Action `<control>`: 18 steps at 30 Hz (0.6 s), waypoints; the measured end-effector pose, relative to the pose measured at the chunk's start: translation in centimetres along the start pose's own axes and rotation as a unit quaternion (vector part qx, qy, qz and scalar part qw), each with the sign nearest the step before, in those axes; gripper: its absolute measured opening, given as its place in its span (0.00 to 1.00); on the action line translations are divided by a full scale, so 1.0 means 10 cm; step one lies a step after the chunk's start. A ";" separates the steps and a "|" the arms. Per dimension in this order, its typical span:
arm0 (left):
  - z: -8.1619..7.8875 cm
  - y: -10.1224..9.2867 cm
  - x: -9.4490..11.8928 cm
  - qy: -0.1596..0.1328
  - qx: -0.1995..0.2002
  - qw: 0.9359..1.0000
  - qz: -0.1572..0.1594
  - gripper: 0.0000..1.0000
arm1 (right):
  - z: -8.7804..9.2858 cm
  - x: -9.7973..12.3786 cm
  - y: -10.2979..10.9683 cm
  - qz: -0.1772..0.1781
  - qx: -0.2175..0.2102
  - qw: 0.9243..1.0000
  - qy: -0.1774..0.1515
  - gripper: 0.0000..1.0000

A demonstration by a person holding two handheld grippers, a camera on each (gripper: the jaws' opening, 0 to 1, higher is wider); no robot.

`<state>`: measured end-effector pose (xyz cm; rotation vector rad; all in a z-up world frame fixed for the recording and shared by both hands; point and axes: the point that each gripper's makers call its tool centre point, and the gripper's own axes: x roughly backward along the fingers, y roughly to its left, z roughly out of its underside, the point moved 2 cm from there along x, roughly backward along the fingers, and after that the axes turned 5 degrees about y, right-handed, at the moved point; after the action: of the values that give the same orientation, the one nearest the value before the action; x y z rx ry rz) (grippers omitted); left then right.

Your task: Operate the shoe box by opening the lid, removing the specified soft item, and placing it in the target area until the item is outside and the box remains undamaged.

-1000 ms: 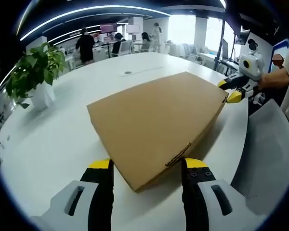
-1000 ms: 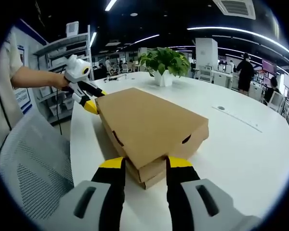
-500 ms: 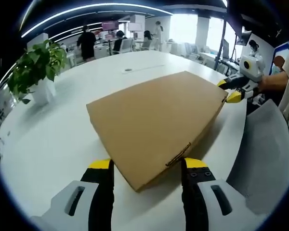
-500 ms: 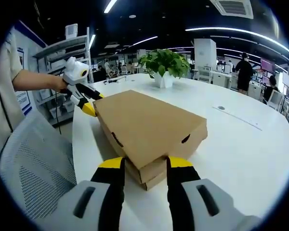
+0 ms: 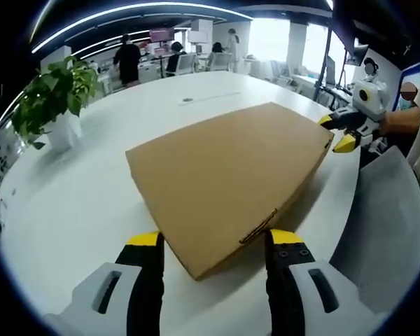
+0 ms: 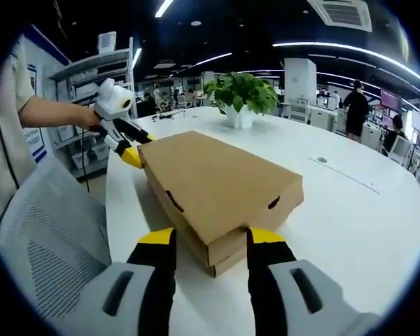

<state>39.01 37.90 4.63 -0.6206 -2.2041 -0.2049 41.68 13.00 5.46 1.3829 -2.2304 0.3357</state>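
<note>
While the shoe box (image 5: 227, 187) lies flat and closed on the white table (image 5: 77, 203), its long axis is seen running from one gripper to the other. One corner is straddled by the spread jaws of the left gripper (image 5: 213, 241), nothing being clamped. At the opposite corner the right gripper (image 6: 210, 238) is held likewise, jaws wide apart on either side of the cardboard, no grip shown. A potted plant (image 6: 241, 94) is noted beyond the box, and a grey mesh chair (image 6: 45, 245) beside the table.
</note>
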 end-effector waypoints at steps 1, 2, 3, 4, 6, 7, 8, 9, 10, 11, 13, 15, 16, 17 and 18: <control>-0.01 -0.01 0.01 -0.004 0.011 1.000 0.003 0.60 | -0.01 0.00 0.00 0.002 -0.002 1.000 -0.001 0.37; -0.02 -0.01 0.01 -0.006 0.015 1.000 0.004 0.60 | -0.01 0.01 0.00 0.003 -0.003 1.000 -0.002 0.37; -0.03 -0.01 0.02 -0.007 0.016 1.000 0.005 0.61 | -0.02 0.01 0.00 0.003 -0.003 1.000 -0.003 0.37; -0.03 -0.01 0.03 -0.008 0.017 1.000 0.006 0.61 | -0.03 0.02 0.00 0.004 -0.004 1.000 -0.004 0.37; -0.03 -0.02 0.03 -0.008 0.015 1.000 0.008 0.63 | -0.04 0.03 0.00 0.004 -0.007 1.000 -0.008 0.37; -0.04 -0.02 0.04 -0.008 0.013 1.000 0.009 0.63 | -0.05 0.04 0.00 0.004 -0.008 1.000 -0.009 0.38; -0.05 -0.03 0.04 -0.007 0.012 1.000 0.010 0.64 | -0.06 0.04 0.00 0.004 -0.009 1.000 -0.011 0.38; -0.06 -0.03 0.06 -0.007 0.012 1.000 0.012 0.64 | -0.07 0.05 0.00 0.004 -0.010 1.000 -0.013 0.39; -0.06 -0.03 0.06 -0.007 0.013 1.000 0.013 0.65 | -0.08 0.05 0.01 0.003 -0.013 1.000 -0.015 0.39; -0.08 -0.03 0.08 -0.008 0.015 1.000 0.017 0.65 | -0.10 0.06 0.01 0.002 -0.015 1.000 -0.018 0.40; -0.10 -0.03 0.11 -0.012 0.019 1.000 0.021 0.66 | -0.13 0.08 0.02 0.000 -0.017 1.000 -0.022 0.41; -0.12 -0.03 0.14 -0.013 0.019 0.999 0.023 0.66 | -0.17 0.10 0.02 0.000 -0.013 1.000 -0.025 0.41; -0.12 -0.04 0.15 -0.014 0.018 0.999 0.023 0.67 | -0.18 0.11 0.02 -0.001 -0.015 1.000 -0.027 0.41; -0.14 -0.04 0.17 -0.015 0.016 0.999 0.024 0.67 | -0.19 0.12 0.02 -0.002 -0.015 0.999 -0.029 0.42; -0.15 -0.04 0.18 -0.016 0.017 0.999 0.025 0.67 | -0.21 0.12 0.03 -0.003 -0.014 0.999 -0.030 0.42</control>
<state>38.81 37.71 6.99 -0.6631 -2.2160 -0.1334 41.57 13.12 7.93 1.4019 -2.2695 0.2635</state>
